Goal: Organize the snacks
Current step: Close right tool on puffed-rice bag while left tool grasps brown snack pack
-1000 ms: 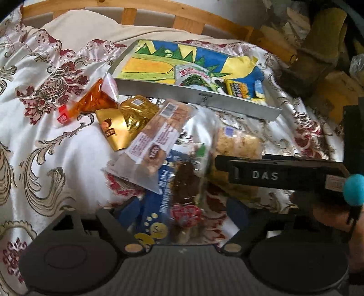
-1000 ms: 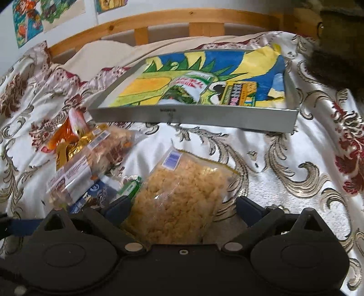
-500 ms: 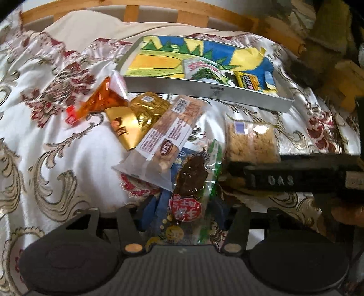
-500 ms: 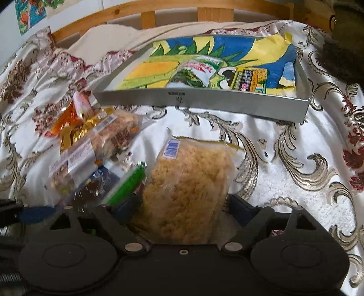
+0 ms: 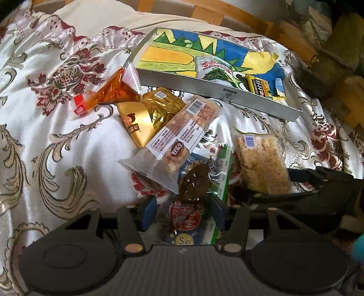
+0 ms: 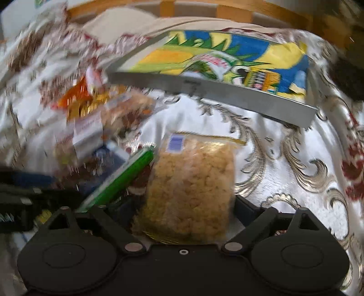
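My left gripper (image 5: 183, 210) is shut on a clear snack packet with a dark brown piece and a red label (image 5: 193, 195), held above the bedspread. My right gripper (image 6: 186, 214) is shut on a clear bag of golden puffed-rice cake (image 6: 191, 182), which also shows in the left wrist view (image 5: 261, 164). A shallow grey box (image 5: 218, 92) with a colourful lining lies ahead and holds a green-and-white packet (image 5: 216, 70) and a yellow packet (image 5: 258, 85). A long biscuit pack (image 5: 179, 136), gold packets (image 5: 147, 116) and an orange packet (image 5: 111, 91) lie on the cloth.
The floral satin bedspread (image 5: 56, 141) covers the bed, with a wooden headboard (image 5: 204, 13) behind the box. A blue packet (image 5: 182, 239) lies under the left gripper's packet. Cluttered brown objects (image 5: 336, 57) stand to the right of the bed.
Both grippers have closed on their packets and lifted them slightly. The right wrist view is now blurred by motion and tilted. The box appears nearer in both views.
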`<action>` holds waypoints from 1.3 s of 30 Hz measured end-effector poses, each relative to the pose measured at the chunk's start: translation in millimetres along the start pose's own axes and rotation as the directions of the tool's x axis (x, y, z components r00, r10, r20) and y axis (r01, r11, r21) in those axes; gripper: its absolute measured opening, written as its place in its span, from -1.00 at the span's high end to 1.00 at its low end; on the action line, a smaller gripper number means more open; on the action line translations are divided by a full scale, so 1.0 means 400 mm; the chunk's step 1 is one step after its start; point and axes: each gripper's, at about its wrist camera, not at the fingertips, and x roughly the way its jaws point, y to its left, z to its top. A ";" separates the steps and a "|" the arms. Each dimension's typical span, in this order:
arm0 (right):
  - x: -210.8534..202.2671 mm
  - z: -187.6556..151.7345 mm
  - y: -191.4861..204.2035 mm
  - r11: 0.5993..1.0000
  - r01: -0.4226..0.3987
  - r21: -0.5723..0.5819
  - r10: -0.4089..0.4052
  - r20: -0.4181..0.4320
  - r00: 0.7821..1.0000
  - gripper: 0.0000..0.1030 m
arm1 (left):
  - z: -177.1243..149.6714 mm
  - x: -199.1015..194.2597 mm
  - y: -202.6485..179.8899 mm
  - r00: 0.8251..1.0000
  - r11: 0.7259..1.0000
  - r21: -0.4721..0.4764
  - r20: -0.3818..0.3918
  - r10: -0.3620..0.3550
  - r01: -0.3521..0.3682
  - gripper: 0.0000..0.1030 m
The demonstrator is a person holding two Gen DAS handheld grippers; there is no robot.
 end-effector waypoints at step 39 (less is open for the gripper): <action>-0.169 -0.052 0.017 0.998 0.051 -0.043 -0.045 0.131 0.990 -0.45 | -0.053 -0.033 -0.039 0.998 0.997 0.056 -0.038 0.048 -0.045 -0.10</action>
